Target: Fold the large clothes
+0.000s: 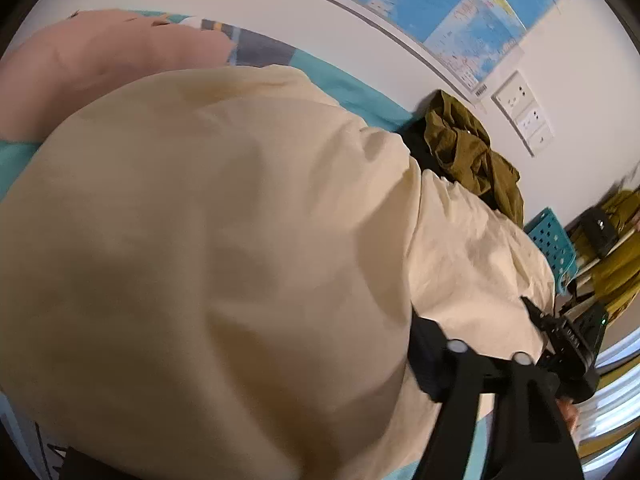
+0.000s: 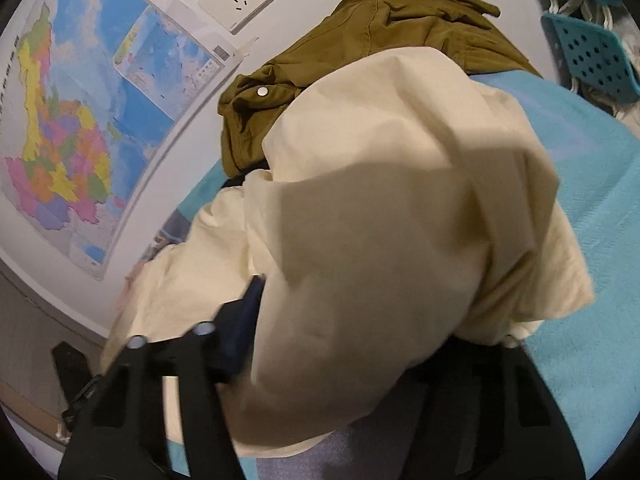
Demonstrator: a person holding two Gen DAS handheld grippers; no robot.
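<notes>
A large cream garment [image 1: 224, 248] fills the left wrist view, draped over my left gripper's fingers so its tips are hidden; only the right finger [image 1: 428, 360] shows, beside the cloth. In the right wrist view the same cream garment [image 2: 400, 220] drapes over my right gripper; its left finger [image 2: 240, 336] presses against the cloth, the right one is covered. The garment hangs above the turquoise bed sheet [image 2: 592, 280]. My right gripper [image 1: 568, 340] also shows in the left wrist view, at the garment's far edge.
An olive-green jacket [image 2: 360, 48] lies crumpled on the bed by the wall, also in the left wrist view [image 1: 468, 148]. A pink pillow [image 1: 88, 68] lies at the far left. Teal perforated baskets [image 2: 592, 52] stand off the bed. A map [image 2: 80, 120] and wall sockets [image 2: 236, 0] are behind.
</notes>
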